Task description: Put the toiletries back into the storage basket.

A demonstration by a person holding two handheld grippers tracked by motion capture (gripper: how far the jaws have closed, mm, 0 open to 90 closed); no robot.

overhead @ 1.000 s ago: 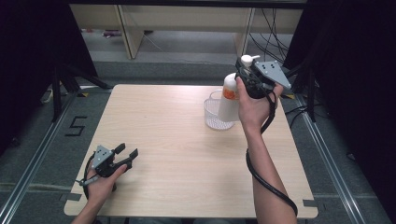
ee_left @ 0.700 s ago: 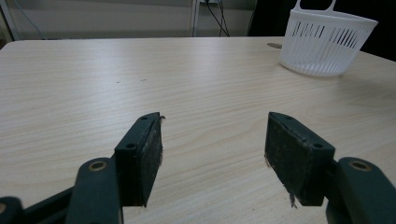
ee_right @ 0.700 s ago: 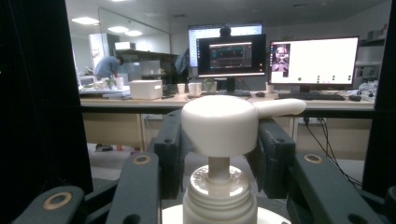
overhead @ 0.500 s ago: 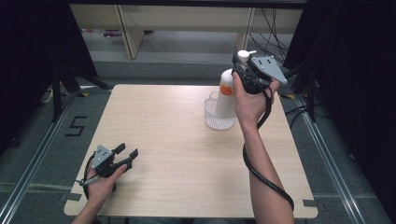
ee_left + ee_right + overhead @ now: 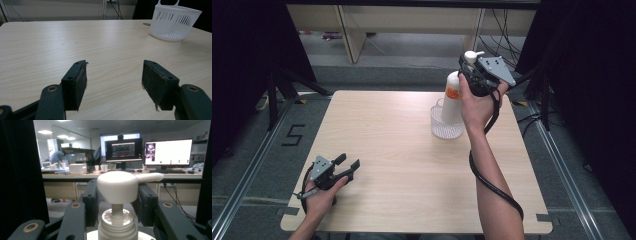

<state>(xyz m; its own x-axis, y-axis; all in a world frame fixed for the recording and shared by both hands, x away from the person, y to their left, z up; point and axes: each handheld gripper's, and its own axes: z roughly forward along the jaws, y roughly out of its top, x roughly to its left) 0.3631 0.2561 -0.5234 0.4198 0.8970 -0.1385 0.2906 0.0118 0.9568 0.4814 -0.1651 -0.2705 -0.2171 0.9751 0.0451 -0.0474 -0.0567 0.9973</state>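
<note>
My right gripper (image 5: 473, 75) is shut on a white pump bottle (image 5: 452, 100) with an orange label, which hangs upright at the table's far right. In the right gripper view the black pads (image 5: 147, 202) clamp the bottle's pump head (image 5: 117, 186) from both sides, and its spout points right. The bottle's lower end sits at the rim of a white slotted basket (image 5: 439, 131); I cannot tell whether it is inside. My left gripper (image 5: 348, 161) rests on the table near the front left, open and with nothing between its pads (image 5: 77, 83). Far ahead of it stands the basket (image 5: 175, 23).
The light wooden table (image 5: 387, 130) has bare room in the middle and at the left. The right gripper's black cable (image 5: 492, 185) loops along the forearm. Beyond the far edge stand dark stands and cables on the floor, with desks and monitors (image 5: 170, 152) farther off.
The right hand has shifted slightly up the picture with the bottle still in its grip. The left gripper has stayed where it was.
</note>
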